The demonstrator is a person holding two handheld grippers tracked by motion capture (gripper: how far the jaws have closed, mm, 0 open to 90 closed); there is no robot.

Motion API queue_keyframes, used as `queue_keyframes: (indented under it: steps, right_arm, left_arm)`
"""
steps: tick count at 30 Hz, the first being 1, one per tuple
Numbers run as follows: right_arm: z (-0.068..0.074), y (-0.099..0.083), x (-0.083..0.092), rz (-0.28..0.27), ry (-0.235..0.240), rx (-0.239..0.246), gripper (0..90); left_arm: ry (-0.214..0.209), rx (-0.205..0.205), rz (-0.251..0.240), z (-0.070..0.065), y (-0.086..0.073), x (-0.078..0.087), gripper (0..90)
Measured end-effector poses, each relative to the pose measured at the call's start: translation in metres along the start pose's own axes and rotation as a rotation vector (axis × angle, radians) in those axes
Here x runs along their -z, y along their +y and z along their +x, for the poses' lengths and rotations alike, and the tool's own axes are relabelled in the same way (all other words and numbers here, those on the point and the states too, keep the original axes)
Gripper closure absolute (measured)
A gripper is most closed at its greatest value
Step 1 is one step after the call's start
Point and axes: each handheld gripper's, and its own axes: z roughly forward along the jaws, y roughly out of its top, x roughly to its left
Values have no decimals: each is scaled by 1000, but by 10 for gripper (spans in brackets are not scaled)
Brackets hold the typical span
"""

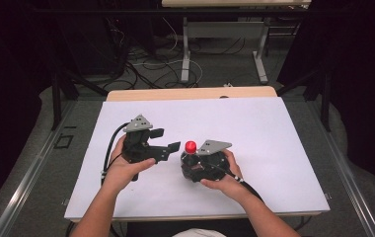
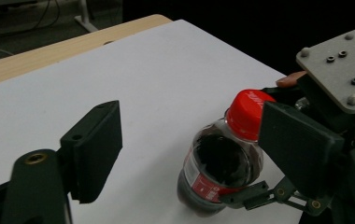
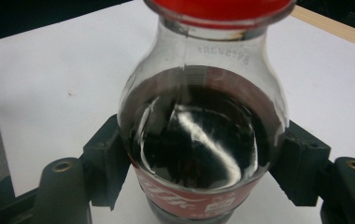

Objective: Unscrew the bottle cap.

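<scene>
A small clear bottle (image 1: 191, 164) of dark drink with a red cap (image 1: 190, 146) and red label stands upright on the white tabletop (image 1: 264, 128). My right gripper (image 1: 192, 169) is shut on the bottle's body, and in the right gripper view its jaws press both sides of the bottle (image 3: 203, 135) under the cap (image 3: 217, 9). My left gripper (image 1: 168, 139) is open just left of the cap. In the left gripper view the bottle (image 2: 217, 163) and its cap (image 2: 249, 114) stand between the spread jaws, close to the right one and not touched.
The white board lies on a wooden table whose far edge (image 1: 190, 93) shows behind it. Beyond it are loose floor cables (image 1: 151, 66) and the legs of another table (image 1: 185, 54). Dark curtains close off both sides.
</scene>
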Motion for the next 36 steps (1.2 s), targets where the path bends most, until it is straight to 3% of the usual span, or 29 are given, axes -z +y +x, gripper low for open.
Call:
queue_keyframes:
  steps: [5,10,11,14,17,24,31,36]
  right_arm:
    - [0,-3,-4,3,41,-15,293]
    - [1,-5,-4,5,64,-6,293]
    - [1,-5,-4,4,67,-11,293]
    - [1,-5,-2,-2,81,-2,293]
    - [1,-4,-1,-7,95,3,293]
    - [4,-5,-1,-7,109,6,293]
    - [6,-4,-1,-9,143,29,293]
    - [6,-4,0,5,147,29,293]
  left_arm:
    - [-94,-30,17,-5,4,-4,313]
    - [-123,-59,29,-7,4,-12,345]
    - [-123,-59,29,-7,4,-12,365]
    - [-199,-60,37,-4,4,-15,412]
    - [-235,-34,37,-3,5,-16,440]
    - [-281,-34,47,-1,7,-20,501]
    - [-339,-83,83,-2,7,-27,550]
    - [-341,-78,78,-1,5,-28,602]
